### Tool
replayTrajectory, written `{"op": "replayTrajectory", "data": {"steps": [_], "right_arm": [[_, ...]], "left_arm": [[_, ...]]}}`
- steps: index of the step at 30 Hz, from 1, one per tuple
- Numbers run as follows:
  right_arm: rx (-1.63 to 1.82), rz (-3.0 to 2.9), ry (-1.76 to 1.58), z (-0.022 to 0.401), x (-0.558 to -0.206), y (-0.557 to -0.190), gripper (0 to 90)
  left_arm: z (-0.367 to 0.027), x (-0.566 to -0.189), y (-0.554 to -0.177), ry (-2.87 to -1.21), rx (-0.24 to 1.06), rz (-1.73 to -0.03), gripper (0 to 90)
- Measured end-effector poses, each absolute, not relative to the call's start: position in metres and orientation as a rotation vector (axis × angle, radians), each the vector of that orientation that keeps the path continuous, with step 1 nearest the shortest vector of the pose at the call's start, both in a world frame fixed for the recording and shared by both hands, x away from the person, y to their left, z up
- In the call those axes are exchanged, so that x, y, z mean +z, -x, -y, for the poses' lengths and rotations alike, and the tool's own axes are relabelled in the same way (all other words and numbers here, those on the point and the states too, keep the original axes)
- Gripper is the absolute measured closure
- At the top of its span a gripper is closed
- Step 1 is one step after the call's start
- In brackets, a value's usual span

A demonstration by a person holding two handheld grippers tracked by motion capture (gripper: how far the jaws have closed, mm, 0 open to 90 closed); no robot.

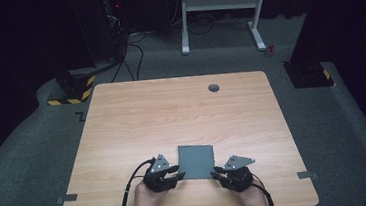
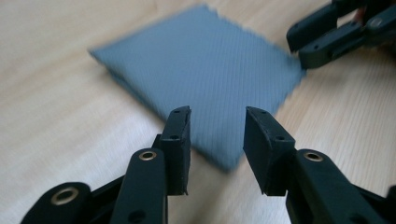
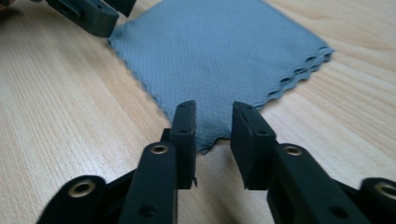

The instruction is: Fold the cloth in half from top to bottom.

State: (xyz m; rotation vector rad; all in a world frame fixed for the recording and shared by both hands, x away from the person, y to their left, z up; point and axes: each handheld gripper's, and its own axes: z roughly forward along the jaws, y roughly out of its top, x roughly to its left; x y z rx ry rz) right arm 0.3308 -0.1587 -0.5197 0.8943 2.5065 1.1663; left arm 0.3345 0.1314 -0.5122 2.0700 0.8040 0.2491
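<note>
We have a folded grey cloth [image 1: 196, 161] lying flat on the bench [image 1: 172, 114], near our edge of it, and one gripper sits at each of its near corners. What the next move turns on is that each corner lies straight ahead of its gripper, just past the fingertips. The left gripper [image 1: 166, 175] has the cloth's near left corner in front of it and slightly toward the other hand. The right gripper [image 1: 226, 173] faces the near right corner in the same mirrored way. Neither hand is clearly nearer; both stand about equally close.

In the left gripper view, the left gripper's [image 2: 217, 123] jaws stand parted, with the corner of the cloth [image 2: 205, 70] showing in the gap beyond them and nothing pinched. In the right gripper view, the right gripper's [image 3: 212, 116] jaws are likewise released, parted around a gap where the cloth's [image 3: 219, 51] corner tip points toward us, with no contact that we can see.

The cloth is close to square, so it has no real long axis. It is a thin blue-grey fabric with a fine woven texture. It is folded into several layers, and one edge is cut in small scallops that show the stacked layers. We judge that a short push forward and down would put each corner between the jaws.
</note>
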Motion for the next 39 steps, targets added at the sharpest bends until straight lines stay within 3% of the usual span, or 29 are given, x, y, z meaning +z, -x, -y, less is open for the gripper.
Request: {"op": "replayTrajectory", "data": {"steps": [8, 17, 24, 32, 39], "right_arm": [[1.207, -2.457, -0.956, 0.16, -0.511, -0.351, 77.7], [1.09, -2.486, -0.959, 0.141, -0.519, -0.37, 74.4], [1.078, -2.438, -1.022, 0.148, -0.515, -0.375, 71.2], [1.124, -2.363, -1.164, 0.144, -0.509, -0.411, 67.1], [1.041, -2.42, -1.18, 0.136, -0.517, -0.425, 73.8]], "left_arm": [[-0.116, -0.51, -0.366, -2.062, 0.271, -0.842, 59.2], [-0.124, -0.523, -0.381, -2.132, 0.337, -0.894, 57.5], [-0.136, -0.514, -0.388, -2.085, 0.384, -0.953, 54.4], [-0.124, -0.51, -0.417, -2.075, 0.389, -1.036, 51.3], [-0.116, -0.516, -0.426, -2.157, 0.405, -1.031, 52.6]]}}
